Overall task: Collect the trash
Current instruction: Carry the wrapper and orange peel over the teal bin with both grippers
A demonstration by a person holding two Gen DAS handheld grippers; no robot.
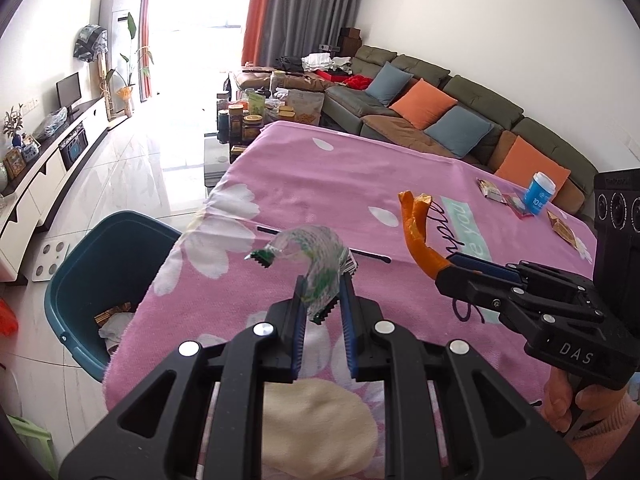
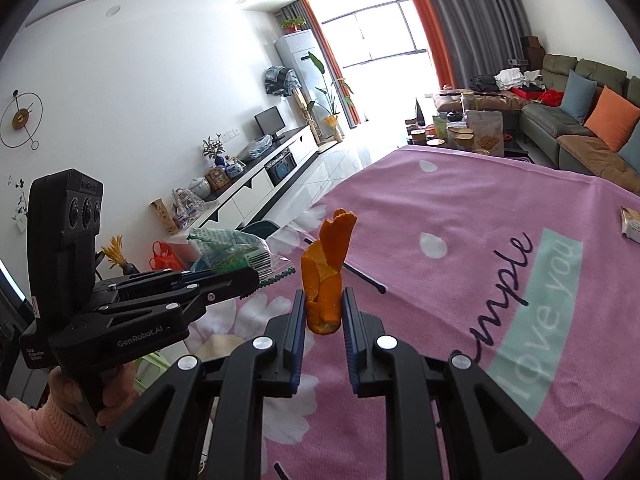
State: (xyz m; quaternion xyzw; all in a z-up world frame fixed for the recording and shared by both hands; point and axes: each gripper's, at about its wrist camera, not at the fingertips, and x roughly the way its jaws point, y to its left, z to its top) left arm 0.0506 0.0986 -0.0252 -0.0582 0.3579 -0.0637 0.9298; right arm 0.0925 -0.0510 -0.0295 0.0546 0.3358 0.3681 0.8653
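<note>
My left gripper (image 1: 323,300) pinches a light, crinkly wrapper (image 1: 316,256); my right gripper (image 2: 323,312) squeezes soft orange peel (image 2: 326,276) low down. The bin (image 1: 100,280) waits at nine o'clock.

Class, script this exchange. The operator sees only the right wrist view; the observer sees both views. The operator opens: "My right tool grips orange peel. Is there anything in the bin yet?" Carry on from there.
Observer: Yes. In the left wrist view the teal bin stands on the floor just off the left edge of the pink blanket. Some brown and pale scraps already lie at its bottom.
Operator: What is left on the blanket that I cannot see?
Observer: A blue and white cup stands upright near the far right edge. Small wrappers lie flat beside it.
</note>
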